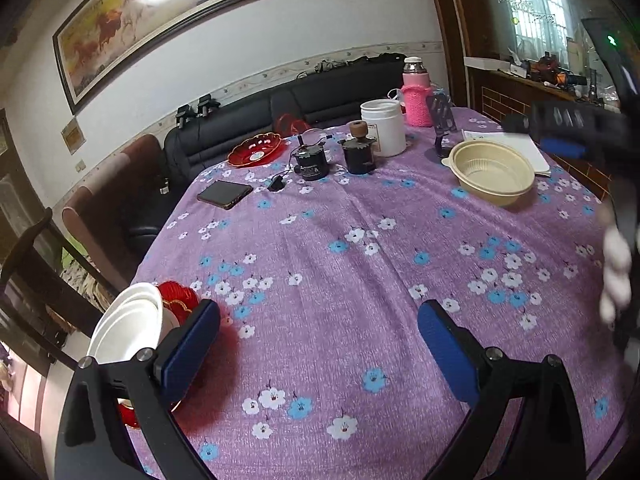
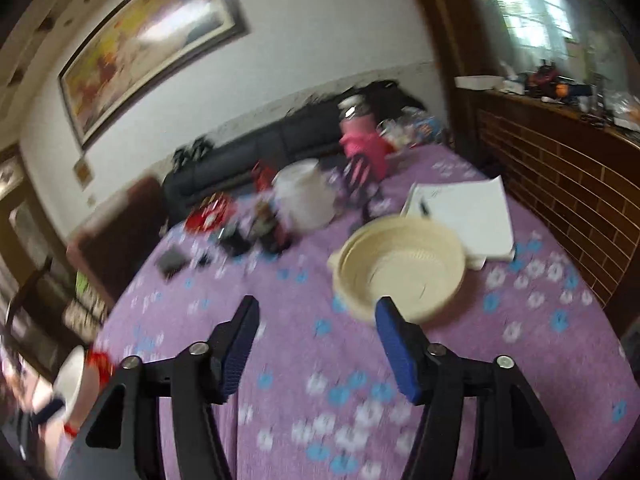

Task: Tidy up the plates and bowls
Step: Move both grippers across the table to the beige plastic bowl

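A cream plastic bowl (image 1: 492, 174) sits on the purple flowered tablecloth (image 1: 340, 280) at the far right; it also shows in the right wrist view (image 2: 400, 268). A white bowl (image 1: 128, 324) rests on a red plate (image 1: 180, 300) at the near left table edge, just left of my left gripper (image 1: 320, 320), which is open and empty. A second red plate (image 1: 256, 150) lies at the far left. My right gripper (image 2: 316, 320) is open and empty, its right finger just in front of the cream bowl. That gripper shows blurred in the left wrist view (image 1: 568, 132).
A phone (image 1: 224, 194), two black grinders (image 1: 312, 162), a white tub (image 1: 382, 126), a pink flask (image 1: 416, 96) and white papers (image 2: 468, 216) stand along the far side. A black sofa (image 1: 280, 112) lies behind. A brick counter (image 2: 560, 184) is at right.
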